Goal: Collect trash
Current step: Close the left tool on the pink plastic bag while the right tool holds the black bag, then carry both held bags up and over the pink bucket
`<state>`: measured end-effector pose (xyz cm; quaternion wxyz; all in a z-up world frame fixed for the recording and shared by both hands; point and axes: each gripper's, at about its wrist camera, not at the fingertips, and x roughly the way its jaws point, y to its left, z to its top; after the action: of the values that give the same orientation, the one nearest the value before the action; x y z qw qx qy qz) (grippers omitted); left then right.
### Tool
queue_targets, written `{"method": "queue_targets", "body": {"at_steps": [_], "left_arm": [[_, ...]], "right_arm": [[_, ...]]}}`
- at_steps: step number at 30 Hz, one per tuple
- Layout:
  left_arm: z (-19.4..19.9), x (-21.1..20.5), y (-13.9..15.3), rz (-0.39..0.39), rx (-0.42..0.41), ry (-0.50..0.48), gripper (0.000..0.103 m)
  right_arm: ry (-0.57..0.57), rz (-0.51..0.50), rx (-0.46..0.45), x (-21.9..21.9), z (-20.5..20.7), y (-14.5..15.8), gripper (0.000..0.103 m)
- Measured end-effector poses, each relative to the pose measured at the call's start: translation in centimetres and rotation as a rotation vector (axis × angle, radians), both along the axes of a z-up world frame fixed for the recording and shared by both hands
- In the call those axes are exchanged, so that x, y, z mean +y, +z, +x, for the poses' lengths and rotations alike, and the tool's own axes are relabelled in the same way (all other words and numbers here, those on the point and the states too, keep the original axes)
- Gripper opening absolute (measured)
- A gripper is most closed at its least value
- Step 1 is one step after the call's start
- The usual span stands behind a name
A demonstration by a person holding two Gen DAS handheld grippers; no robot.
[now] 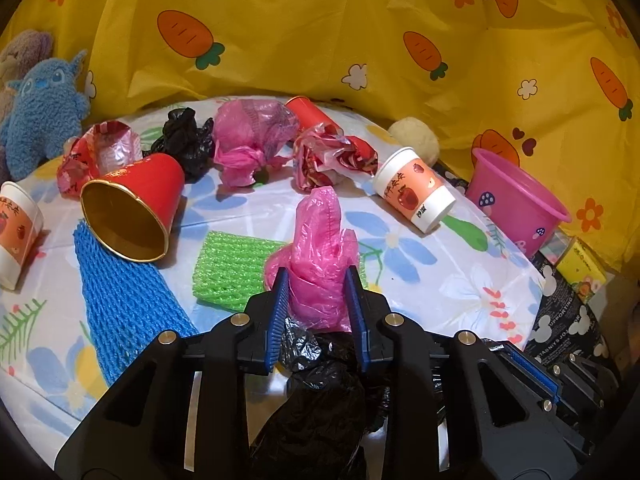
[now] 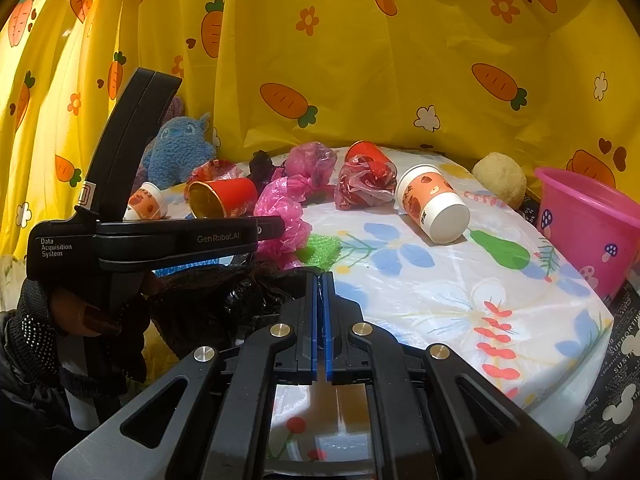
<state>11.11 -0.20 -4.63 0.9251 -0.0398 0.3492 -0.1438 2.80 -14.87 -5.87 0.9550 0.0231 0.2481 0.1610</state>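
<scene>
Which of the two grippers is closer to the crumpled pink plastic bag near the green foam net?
Left. The left gripper has its pads pressed on the crumpled pink plastic bag; the right gripper sits shut off to its side.

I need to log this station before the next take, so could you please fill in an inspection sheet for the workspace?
Surface: table under a floral cover.
Job's things: pink plastic bag upright between the left fingers; black bag below it; red cup on its side; white cup tipped over; blue net and green net lying flat; more crumpled bags at the back.
Clutter: blue plush toy, pink bucket.
Grippers: left gripper pressing the pink plastic bag; right gripper shut, seemingly pinching the black bag's edge.
Cables: nothing seen.
Surroundings: yellow carrot curtain.
</scene>
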Motion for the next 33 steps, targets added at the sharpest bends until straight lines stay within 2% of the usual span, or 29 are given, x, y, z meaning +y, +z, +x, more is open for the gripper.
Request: {"method": "queue_targets", "body": {"at_steps": [4,18,26,33], "left_arm": [[-0.2,0.2,0.5,-0.013,-0.019,0.003,0.02],[-1.5,2.7,5.8,-0.097,-0.149,0.067,0.02],[-1.1,-1.0,8.8,-0.096,-0.201,0.004,0.02],[0.6,-7.3,12.1,-0.12,-0.237,-0.146,0.02]], "right_arm": [[-0.006,0.005,-0.002,-0.4,-0.1,0.3,0.003],[-0.113,0.043,-0.116,-4.6,-0.3,5.1,0.003],[-0.242,0.027,-0.18,-8.1,0.8,7.4,0.003],[-0.418,-0.002,-0.247,-13.0,2.0,10.1,0.003]]}}
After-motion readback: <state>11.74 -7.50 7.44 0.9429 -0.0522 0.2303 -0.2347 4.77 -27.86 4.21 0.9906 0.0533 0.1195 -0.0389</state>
